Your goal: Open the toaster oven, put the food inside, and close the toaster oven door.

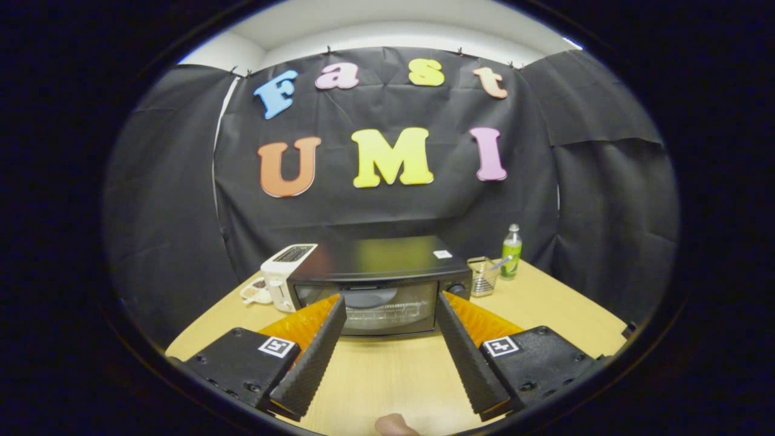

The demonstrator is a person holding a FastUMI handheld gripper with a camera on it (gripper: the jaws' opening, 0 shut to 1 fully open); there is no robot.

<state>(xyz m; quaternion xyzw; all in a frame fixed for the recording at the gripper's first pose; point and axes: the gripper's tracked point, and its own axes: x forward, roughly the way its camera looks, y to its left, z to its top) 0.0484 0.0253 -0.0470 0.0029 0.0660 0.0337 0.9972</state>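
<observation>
Toaster oven (375,284) is the task's thing; going near to far from the fingers. Nearest: a rounded bit at the very bottom between the fingers, probably a fingertip (395,426) of the person, too cropped to be sure. Hand-held gripper (390,303) is spread wide, holding nothing, fingers pointing at the oven front with bare surface (387,375) between them. Fingertips sit just short of the oven door (372,309), not touching as far as I can tell.

Oven stands mid-surface, door shut and upright. Through the glass: a wire rack and a pale rounded shape above it; could be food or a reflection, cannot tell. Control knob (457,289) at the door's right.

Beside the oven's left: a white pop-up toaster (284,275), and past it a small dish (254,292) with something in it, too small to name. To the oven's right: a wire mesh holder (483,275), then a green bottle (511,251) by the booth wall.

Progress: door shut and gripper empty fits either end, food yet to go in, or food already inside and door closed again. The pictures do not settle which. No food item clearly visible on the surface near the fingers.
</observation>
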